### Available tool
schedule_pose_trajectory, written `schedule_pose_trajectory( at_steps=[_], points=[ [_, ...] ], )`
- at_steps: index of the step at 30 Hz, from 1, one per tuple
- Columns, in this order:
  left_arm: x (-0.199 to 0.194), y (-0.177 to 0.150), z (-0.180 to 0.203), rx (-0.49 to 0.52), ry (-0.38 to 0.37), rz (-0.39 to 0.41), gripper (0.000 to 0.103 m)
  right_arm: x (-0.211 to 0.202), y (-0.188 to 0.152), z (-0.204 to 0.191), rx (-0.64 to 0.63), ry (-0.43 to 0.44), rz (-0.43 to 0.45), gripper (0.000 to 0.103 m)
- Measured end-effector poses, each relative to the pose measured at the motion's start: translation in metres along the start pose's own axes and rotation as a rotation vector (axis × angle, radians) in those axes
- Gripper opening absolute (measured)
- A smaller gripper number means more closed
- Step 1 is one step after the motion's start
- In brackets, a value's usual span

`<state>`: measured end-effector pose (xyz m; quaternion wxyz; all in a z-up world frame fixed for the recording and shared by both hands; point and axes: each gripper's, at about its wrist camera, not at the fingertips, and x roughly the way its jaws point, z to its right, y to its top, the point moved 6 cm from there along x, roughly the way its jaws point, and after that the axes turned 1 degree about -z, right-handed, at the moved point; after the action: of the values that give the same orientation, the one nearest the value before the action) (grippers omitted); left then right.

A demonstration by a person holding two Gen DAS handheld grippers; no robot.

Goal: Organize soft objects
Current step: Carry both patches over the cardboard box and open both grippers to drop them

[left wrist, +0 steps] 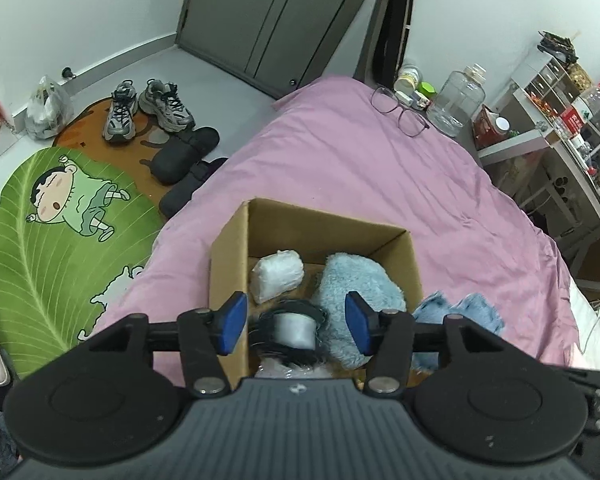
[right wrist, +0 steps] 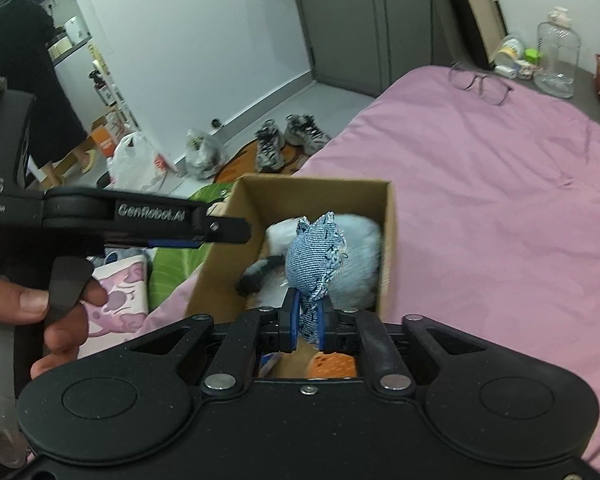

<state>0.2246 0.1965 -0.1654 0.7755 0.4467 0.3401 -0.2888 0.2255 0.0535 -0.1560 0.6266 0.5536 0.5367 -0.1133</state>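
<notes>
An open cardboard box (left wrist: 236, 240) sits on the pink bed. Inside it are a white wrapped bundle (left wrist: 277, 275), a fluffy light-blue plush (left wrist: 356, 280) and a black-and-clear item (left wrist: 292, 330). My left gripper (left wrist: 296, 322) is open and empty, its blue pads spread just above the box's near side. My right gripper (right wrist: 306, 318) is shut on a small denim toy (right wrist: 314, 256) and holds it over the box (right wrist: 386, 216). The denim toy also shows in the left wrist view (left wrist: 460, 310), right of the box. The left gripper shows side-on in the right wrist view (right wrist: 220, 230).
The pink bed cover (left wrist: 380, 168) spreads around the box. Eyeglasses (left wrist: 398, 110) lie near the bed's far end, by a glass jar (left wrist: 458, 100) and small items. Shoes (left wrist: 148, 108), slippers and a green cartoon rug (left wrist: 60, 224) are on the floor at left. A shelf unit (left wrist: 560, 120) stands at right.
</notes>
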Motion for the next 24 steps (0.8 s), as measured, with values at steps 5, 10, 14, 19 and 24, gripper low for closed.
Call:
schedule_pose_trajectory(
  at_steps=[5, 10, 14, 19, 24],
  points=[
    [-0.004, -0.002, -0.005, -0.011, 0.004, 0.002, 0.056, 0.003, -0.008, -0.01, -0.008, 0.024, -0.033, 0.032],
    [-0.007, -0.004, -0.001, 0.011, 0.011, -0.011, 0.065, -0.003, -0.01, -0.005, 0.006, 0.01, -0.035, 0.034],
    [-0.012, -0.007, 0.005, 0.024, 0.014, -0.024, 0.07, -0.013, -0.012, 0.003, 0.021, -0.006, -0.029, 0.034],
    [-0.021, -0.011, 0.019, 0.055, 0.014, -0.034, 0.075, -0.03, -0.012, 0.015, 0.032, -0.019, -0.01, 0.04],
    [-0.033, -0.018, 0.034, 0.066, 0.025, -0.051, 0.08, -0.051, -0.011, 0.026, 0.05, -0.018, 0.023, 0.05]
  ],
)
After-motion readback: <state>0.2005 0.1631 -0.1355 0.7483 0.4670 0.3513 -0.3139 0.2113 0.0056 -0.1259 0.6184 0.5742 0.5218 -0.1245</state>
